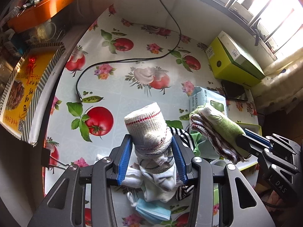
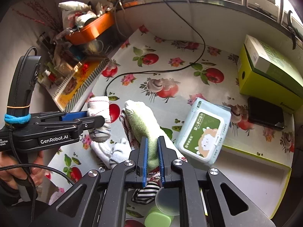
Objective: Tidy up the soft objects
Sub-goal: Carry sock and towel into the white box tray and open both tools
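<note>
White mesh bandage roll (image 1: 149, 130) clamped in left gripper (image 1: 152, 147) — right gripper (image 2: 151, 151) pinches folded green cloth (image 2: 144, 124).

Both wrist fisheyes close, angled steeply down; share tablecloth (image 1: 121, 87), cable (image 2: 151, 71).

"GenRobot.AI" on left tool (image 2: 98, 122)

Glossy plastic tablecloth (image 1: 121, 94); coarse woven bandage roll (image 1: 147, 124).
</note>
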Tool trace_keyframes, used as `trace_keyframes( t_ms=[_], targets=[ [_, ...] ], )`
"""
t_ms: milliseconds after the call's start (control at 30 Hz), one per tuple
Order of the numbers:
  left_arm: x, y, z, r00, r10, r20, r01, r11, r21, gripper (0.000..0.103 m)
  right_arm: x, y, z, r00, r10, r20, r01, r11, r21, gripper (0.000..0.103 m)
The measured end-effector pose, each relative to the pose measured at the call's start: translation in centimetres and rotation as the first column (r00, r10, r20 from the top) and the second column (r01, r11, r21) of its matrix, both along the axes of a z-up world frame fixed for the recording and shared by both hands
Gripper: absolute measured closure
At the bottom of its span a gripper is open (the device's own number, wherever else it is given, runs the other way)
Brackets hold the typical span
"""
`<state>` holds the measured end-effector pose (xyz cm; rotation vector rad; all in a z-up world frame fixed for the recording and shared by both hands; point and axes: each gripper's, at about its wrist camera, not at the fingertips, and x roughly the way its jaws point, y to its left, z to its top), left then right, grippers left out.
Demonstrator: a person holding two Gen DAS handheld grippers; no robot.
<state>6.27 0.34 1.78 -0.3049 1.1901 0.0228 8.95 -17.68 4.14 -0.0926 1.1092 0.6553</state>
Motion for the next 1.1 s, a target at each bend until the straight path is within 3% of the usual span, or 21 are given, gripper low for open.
trace_keyframes(
  t_ms=[233,567,900,1100],
  targets=[
    [1.1,-4.3,1.5,0.994,-0.103,0.019,0.103,0.994,0.019,0.059,-0.5,-5.1,0.9,0.993,-0.113,0.018,0.112,0.993,0.037,0.093],
    [3.3,-10.6,2.0,0.968,-0.249,0.017,0.249,0.968,0.008,0.059,-0.3,-12.5,-0.7,0.958,-0.287,-0.010,0.287,0.957,0.049,0.093],
    [5.4,-16.8,0.8,0.925,-0.380,-0.013,0.379,0.925,-0.017,0.059,-0.3,-18.0,-3.4,0.910,-0.411,-0.057,0.413,0.910,0.040,0.093],
    [6.3,-20.4,-1.1,0.887,-0.459,-0.054,0.457,0.888,-0.045,0.059,-0.6,-20.2,-5.5,0.879,-0.467,-0.099,0.472,0.881,0.034,0.093]
  ],
)
